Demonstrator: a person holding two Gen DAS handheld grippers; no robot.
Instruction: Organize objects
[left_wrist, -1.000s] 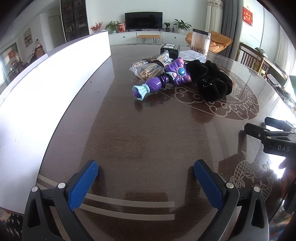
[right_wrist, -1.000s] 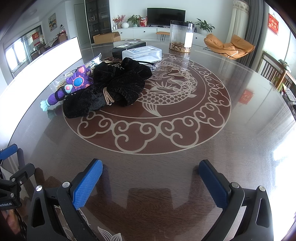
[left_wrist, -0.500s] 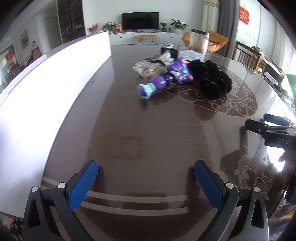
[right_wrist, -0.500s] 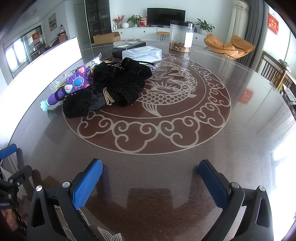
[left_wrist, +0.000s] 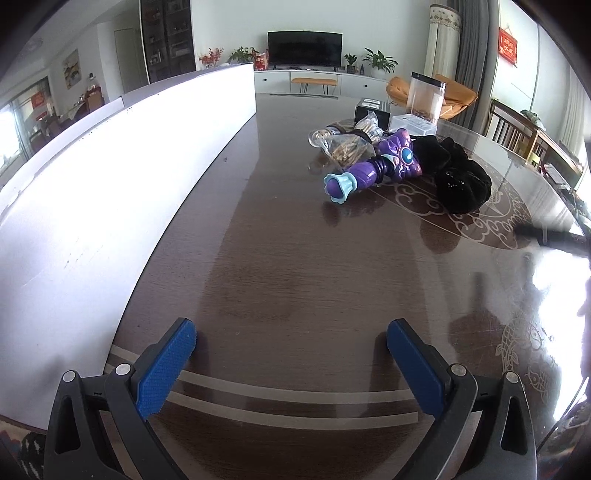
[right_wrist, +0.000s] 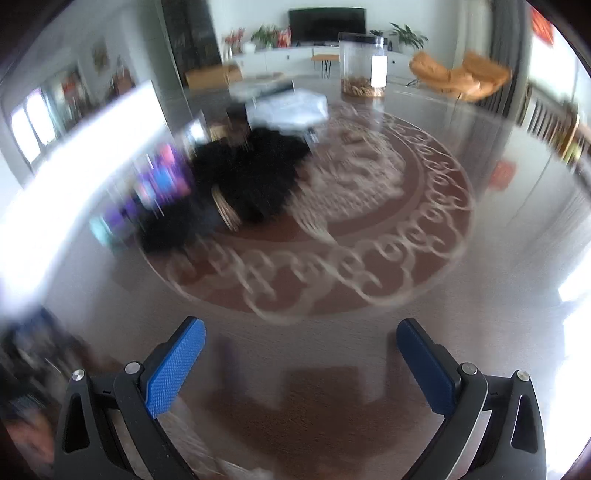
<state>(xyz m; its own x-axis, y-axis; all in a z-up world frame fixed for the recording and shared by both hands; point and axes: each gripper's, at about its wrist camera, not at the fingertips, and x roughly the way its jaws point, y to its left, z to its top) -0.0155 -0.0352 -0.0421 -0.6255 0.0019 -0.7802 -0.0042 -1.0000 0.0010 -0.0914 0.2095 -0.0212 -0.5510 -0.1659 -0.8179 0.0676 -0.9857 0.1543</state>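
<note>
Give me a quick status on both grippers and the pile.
Left gripper open, empty. Right gripper open, empty, view blurred. Purple toy, snack bag, black cloth heaped mid-table. Nothing in the way.

Premises: a private home, living and dining area combined. Evidence: a large dark round tabletop (left_wrist: 280, 258) with an inlaid fish-and-cloud medallion; beyond the tabletop, a flat television (left_wrist: 304, 48) on a low white cabinet with potted plants (left_wrist: 378, 59); orange lounge chair (left_wrist: 452, 96) right of the television; glazed display cabinet (left_wrist: 168, 37) left of it; wooden dining chairs (left_wrist: 511, 127) at the tabletop's right edge.
</note>
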